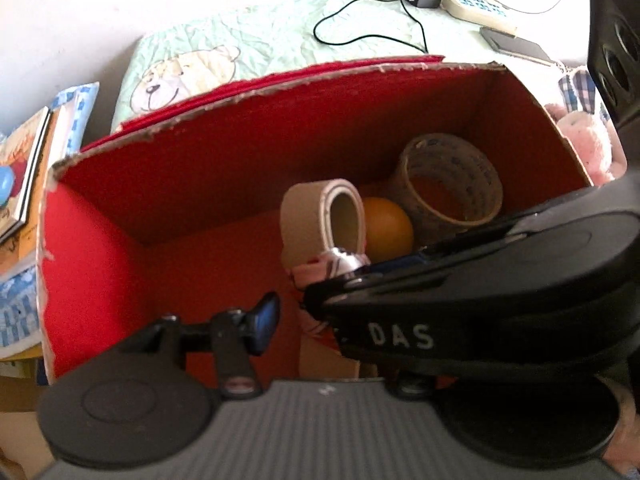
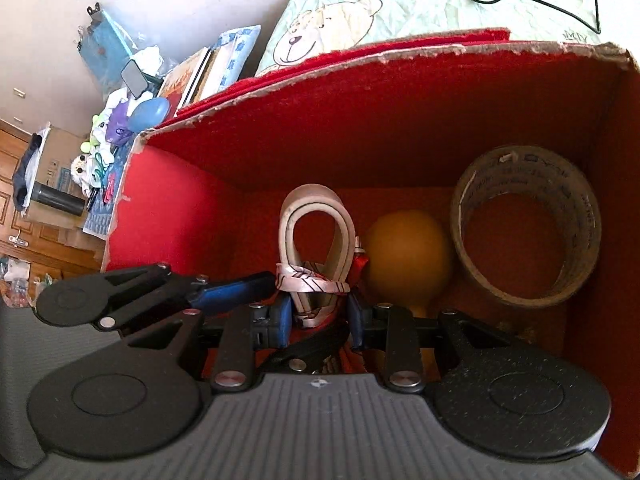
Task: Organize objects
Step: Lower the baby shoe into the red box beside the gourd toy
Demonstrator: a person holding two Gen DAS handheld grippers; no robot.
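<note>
The red box (image 2: pixel 168 184) sits on a bed, open-topped to collect loose things. Inside it, left to right, are a white tape roll (image 2: pixel 316 232), an orange ball (image 2: pixel 408 256) and a brown tape roll (image 2: pixel 528 236). The left claw (image 2: pixel 256 284) reaches in part-spread, gripping nothing visible. The right claw (image 2: pixel 320 312) pinches a red-and-white wrapped item (image 2: pixel 316 280), low in the box just in front of the white roll, likely for release.

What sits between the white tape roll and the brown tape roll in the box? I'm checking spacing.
An orange ball lies between the white tape roll and the brown tape roll, on the floor of the red box. The right wrist view shows it best.
</note>
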